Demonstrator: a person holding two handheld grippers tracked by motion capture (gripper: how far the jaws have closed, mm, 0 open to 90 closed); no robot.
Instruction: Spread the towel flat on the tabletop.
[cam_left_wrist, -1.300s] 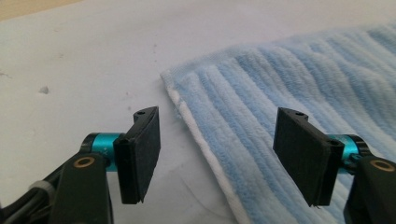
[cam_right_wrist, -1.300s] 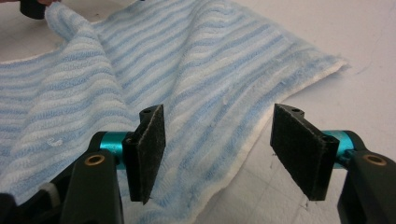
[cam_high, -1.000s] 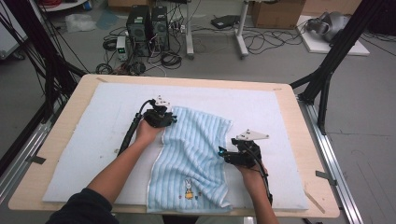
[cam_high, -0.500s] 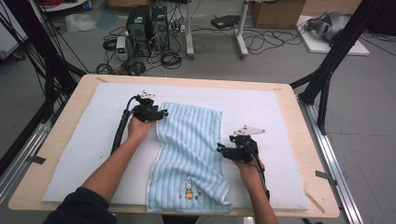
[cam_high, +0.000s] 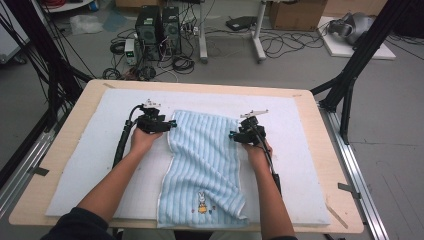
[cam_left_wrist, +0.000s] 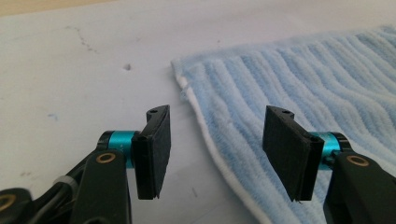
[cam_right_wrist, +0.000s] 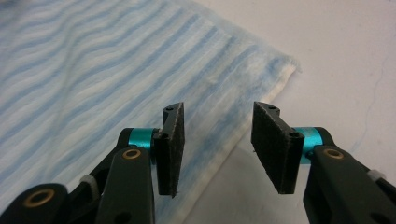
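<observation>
A person is working a pale-blue striped towel (cam_high: 205, 165) w/ two handheld grippers on a counter (cam_high: 320, 150) covered by a white pad (cam_high: 100, 150), apparently spreading it flat: the far part is lying smooth while the near end, w/ a small embroidered rabbit (cam_high: 202, 196), is hanging rumpled toward the counter's front edge. The left gripper (cam_high: 172, 123) is sitting at the towel's far-left corner and the right gripper (cam_high: 232, 135) at its far-right edge, one on each side, prob. so the cloth can be squared off evenly. In the left gripper view the left gripper (cam_left_wrist: 215, 135) is standing spread, jaws having just been opening; the towel's white-bound edge (cam_left_wrist: 219, 154) is running between them, w/ the left pad over bare pad and the right pad over the stripes, neither pressing. In the right gripper view the right gripper (cam_right_wrist: 217, 140) is also spread though its jaws have just been closing; the towel's edge is passing under the gap, corner (cam_right_wrist: 287, 67) just ahead, left pad over cloth, right pad over the white pad, nothing pinched yet. Judging by this, the left is letting go as the right is lining up for a grab at its edge.
</observation>
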